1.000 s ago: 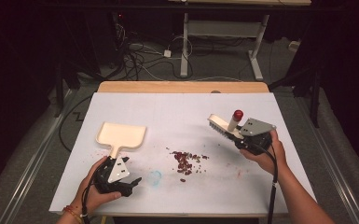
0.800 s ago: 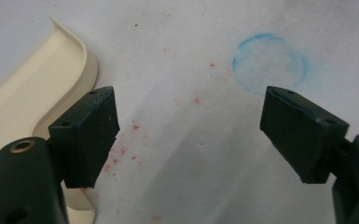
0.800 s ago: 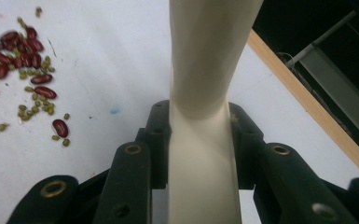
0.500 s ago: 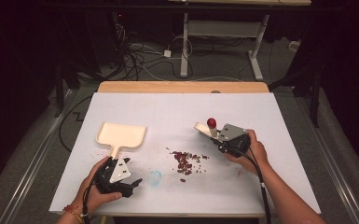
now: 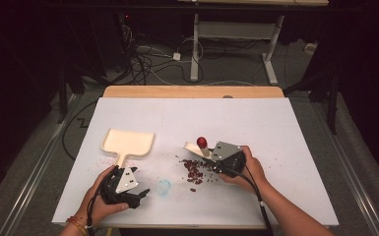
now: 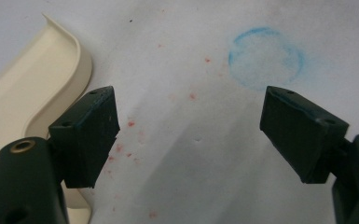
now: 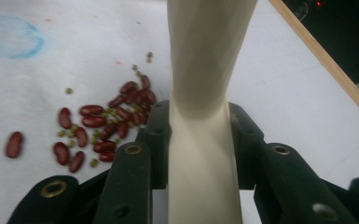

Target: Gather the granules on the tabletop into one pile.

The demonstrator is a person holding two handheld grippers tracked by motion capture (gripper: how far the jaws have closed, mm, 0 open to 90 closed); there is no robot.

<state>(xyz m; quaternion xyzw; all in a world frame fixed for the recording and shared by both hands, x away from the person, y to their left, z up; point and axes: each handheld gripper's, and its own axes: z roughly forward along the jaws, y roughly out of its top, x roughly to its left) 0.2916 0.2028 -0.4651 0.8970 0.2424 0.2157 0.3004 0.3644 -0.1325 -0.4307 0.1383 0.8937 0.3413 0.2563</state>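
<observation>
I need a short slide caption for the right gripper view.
Right hand-held gripper clamps a cream brush handle beside scattered red beans.

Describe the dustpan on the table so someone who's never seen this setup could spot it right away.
Start at the white table and look to its left half, just ahead of the left claw. The dustpan lies flat there: a cream plastic scoop with a short handle pointing back toward that claw. Unlike the cream brush clamped in the right claw by the spilled beans, it is wide, shallow and unheld.
</observation>
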